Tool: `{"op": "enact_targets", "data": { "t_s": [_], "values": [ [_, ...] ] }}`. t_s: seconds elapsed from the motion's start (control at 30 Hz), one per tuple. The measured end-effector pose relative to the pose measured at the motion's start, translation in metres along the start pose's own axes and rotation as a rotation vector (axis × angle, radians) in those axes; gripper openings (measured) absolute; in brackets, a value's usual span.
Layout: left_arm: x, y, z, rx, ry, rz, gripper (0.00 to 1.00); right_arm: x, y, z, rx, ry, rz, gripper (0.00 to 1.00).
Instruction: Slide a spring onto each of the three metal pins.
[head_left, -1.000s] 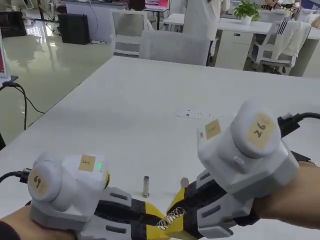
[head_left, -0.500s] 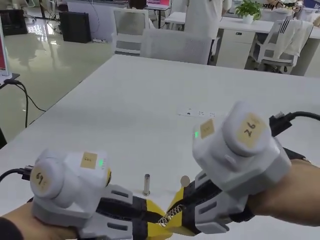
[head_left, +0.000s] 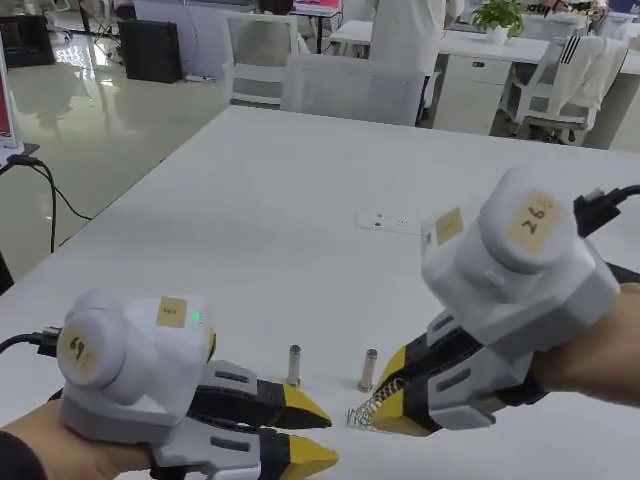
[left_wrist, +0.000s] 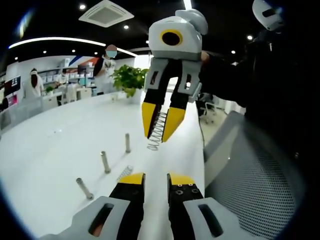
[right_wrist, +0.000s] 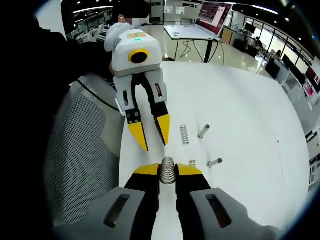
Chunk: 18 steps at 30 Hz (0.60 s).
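Observation:
My right gripper (head_left: 385, 413) (right_wrist: 168, 169) is shut on a small metal spring (head_left: 364, 413) (right_wrist: 168, 175), which hangs slanted just above the white table (head_left: 300, 200). Two upright metal pins (head_left: 294, 365) (head_left: 368, 369) stand just beyond it. In the left gripper view a row of three pins (left_wrist: 105, 161) is on the table, with a second spring (left_wrist: 125, 172) lying beside them. My left gripper (head_left: 322, 438) (left_wrist: 156, 181) is open and holds nothing. It faces the right gripper (left_wrist: 159, 134), a short gap away.
A loose spring (right_wrist: 184, 134) lies on the table near the pins (right_wrist: 203, 131). A grey mesh chair (right_wrist: 80, 145) stands at the table's near edge. Office chairs (head_left: 350, 90) and desks line the far side.
The two grippers were tip to tip at the spring. Now they stand apart: the right one has moved right with the spring, and the left jaws are open.

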<state>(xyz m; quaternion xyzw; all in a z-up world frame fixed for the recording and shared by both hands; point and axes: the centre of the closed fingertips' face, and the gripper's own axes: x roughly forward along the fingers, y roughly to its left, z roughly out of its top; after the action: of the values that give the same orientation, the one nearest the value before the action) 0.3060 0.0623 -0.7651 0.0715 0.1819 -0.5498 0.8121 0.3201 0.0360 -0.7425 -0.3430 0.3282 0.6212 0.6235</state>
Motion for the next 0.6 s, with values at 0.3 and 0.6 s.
{"op": "enact_targets", "data": {
  "t_s": [0.3,0.6],
  "values": [
    [-0.005,0.013,-0.003,-0.039,-0.006,0.057,0.25,-0.027,-0.037,-0.029,0.049,0.066,-0.092,0.09],
    [-0.008,0.02,-0.006,-0.084,0.002,0.09,0.36,-0.043,-0.072,-0.056,0.076,0.166,-0.172,0.08]
  ]
}}
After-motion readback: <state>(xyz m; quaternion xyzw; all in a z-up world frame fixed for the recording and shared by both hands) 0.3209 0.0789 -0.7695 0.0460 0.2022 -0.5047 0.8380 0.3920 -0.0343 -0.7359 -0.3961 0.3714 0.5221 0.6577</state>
